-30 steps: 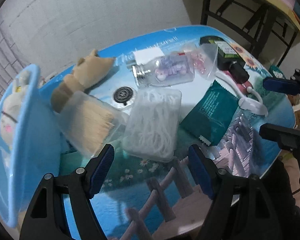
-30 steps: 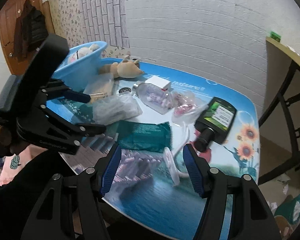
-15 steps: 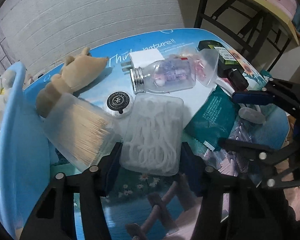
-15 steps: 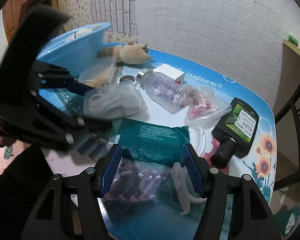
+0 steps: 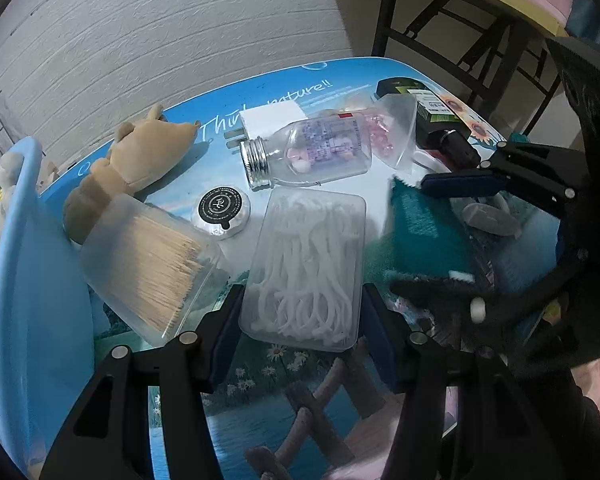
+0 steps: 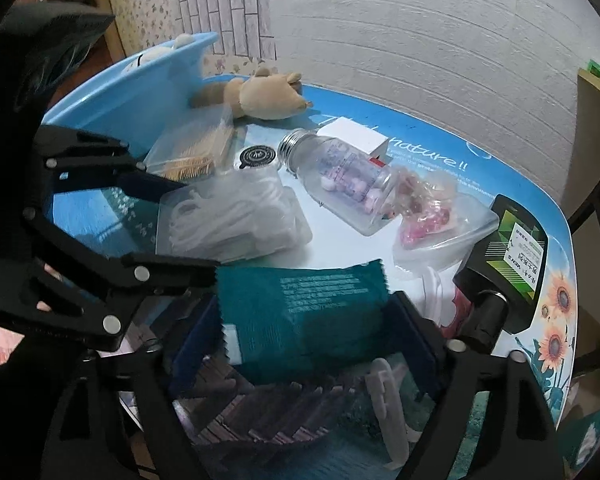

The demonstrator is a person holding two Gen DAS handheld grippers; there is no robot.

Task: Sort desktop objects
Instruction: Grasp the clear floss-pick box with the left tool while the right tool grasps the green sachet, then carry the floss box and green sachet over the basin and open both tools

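Both grippers had come down onto the crowded blue table [image 5: 260, 84] since a second earlier, each settling around its own item. Left gripper [image 5: 300, 320] stood half closed, its blue pads against the long sides of the clear floss-pick box [image 5: 308, 268], which still lay flat at the near middle, evidently gripped for a lift. Right gripper [image 6: 304, 340] straddled the teal sachet [image 6: 296, 312] at the near right, its jaws easing apart with the packet between them; whether the pads pressed on it could not be told. To the left waited the blue basin [image 5: 24, 264], a soft toy already inside, the likely destination for sorted things. Toothpick box [image 5: 148, 268], plush bear [image 5: 136, 156], glass jar [image 5: 312, 152] and dark bottle [image 6: 512, 256] lay untouched further back
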